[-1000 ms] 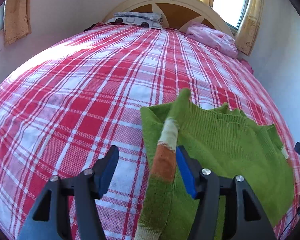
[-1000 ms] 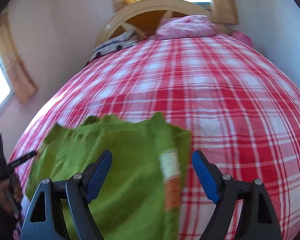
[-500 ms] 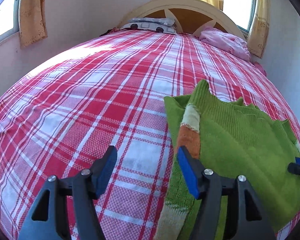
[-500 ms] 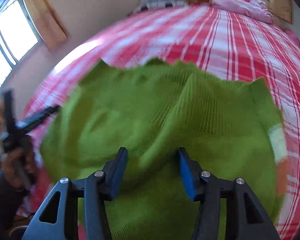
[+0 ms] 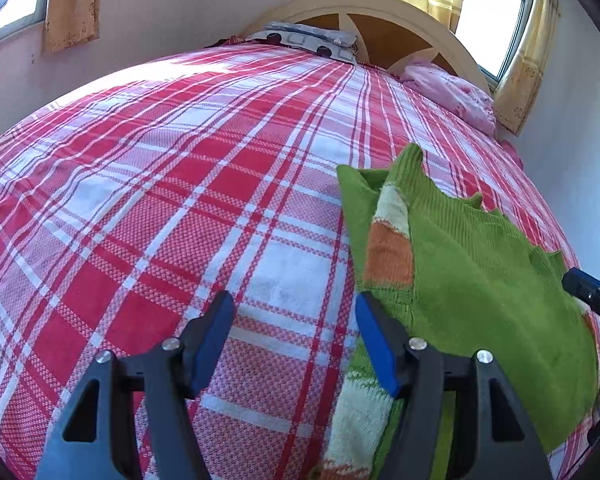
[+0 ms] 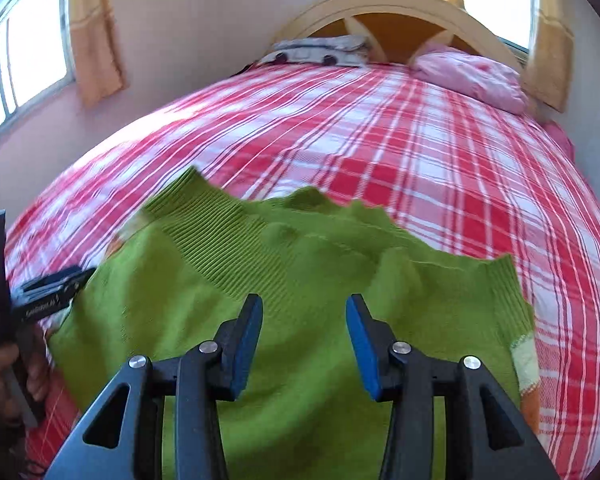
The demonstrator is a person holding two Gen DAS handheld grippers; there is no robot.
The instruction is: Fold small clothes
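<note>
A green knit sweater [image 5: 480, 280] lies flat on the red plaid bed sheet [image 5: 180, 200]. Its sleeve [image 5: 390, 248], banded orange and white, is folded in along the left edge. My left gripper [image 5: 296, 340] is open over bare sheet, its right finger against the sweater's left edge. In the right wrist view my right gripper [image 6: 304, 340] hovers over the middle of the sweater [image 6: 300, 264], jaws apart with no fold pinched between them. The striped cuff [image 6: 526, 364] shows at the right edge. A hand [image 6: 16, 380] holds the left gripper [image 6: 40, 300] at the far left.
Wide plaid sheet [image 6: 420, 152] stretches beyond the sweater to the headboard [image 5: 380, 12]. A pink pillow [image 5: 452, 92] and a grey patterned pillow [image 5: 308, 38] lie there. Walls and curtained windows close in on both sides.
My right gripper swung from the sweater's right edge to over its middle, and its jaws narrowed. My left gripper slid left, so the sleeve now lies outside its right finger.
</note>
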